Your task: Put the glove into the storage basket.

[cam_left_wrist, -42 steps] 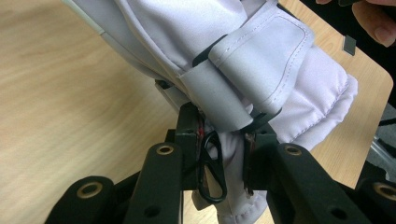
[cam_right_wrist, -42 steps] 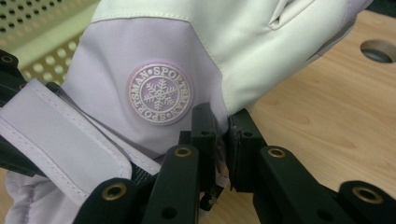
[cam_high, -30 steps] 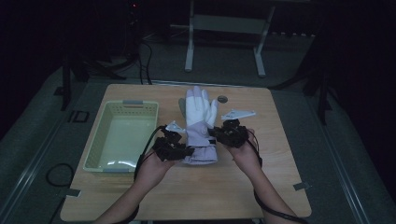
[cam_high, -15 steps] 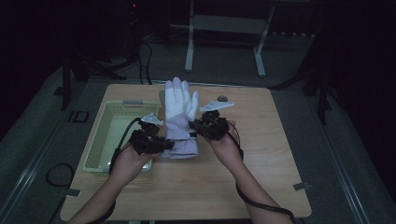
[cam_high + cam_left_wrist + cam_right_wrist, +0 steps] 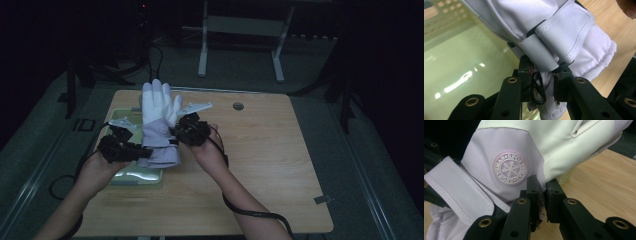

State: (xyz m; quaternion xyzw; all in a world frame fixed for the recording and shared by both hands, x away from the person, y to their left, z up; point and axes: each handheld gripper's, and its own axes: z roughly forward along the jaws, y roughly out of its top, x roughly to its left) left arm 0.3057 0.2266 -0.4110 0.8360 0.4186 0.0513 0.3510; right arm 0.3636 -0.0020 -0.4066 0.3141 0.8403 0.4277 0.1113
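Observation:
A white and pale lilac ski glove (image 5: pixel 159 122) hangs in the air over the table's left side, fingers pointing away from me. My left gripper (image 5: pixel 131 150) is shut on the glove's cuff edge (image 5: pixel 541 87) at its left. My right gripper (image 5: pixel 181 132) is shut on the glove's right edge (image 5: pixel 543 195), near a round snowflake badge (image 5: pixel 510 168). A wrist strap (image 5: pixel 564 37) crosses the cuff. In the left gripper view the glove (image 5: pixel 554 32) hangs above the green bin (image 5: pixel 461 65).
A pale green plastic bin (image 5: pixel 137 176) sits on the left part of the wooden table (image 5: pixel 270 165), under the glove and my left hand. A small round hole (image 5: pixel 238 106) marks the table's far edge. Cables trail off the front edge.
Both hands have carried the glove to the left and a little upward, from the table's middle to above the bin. Both grips have held.

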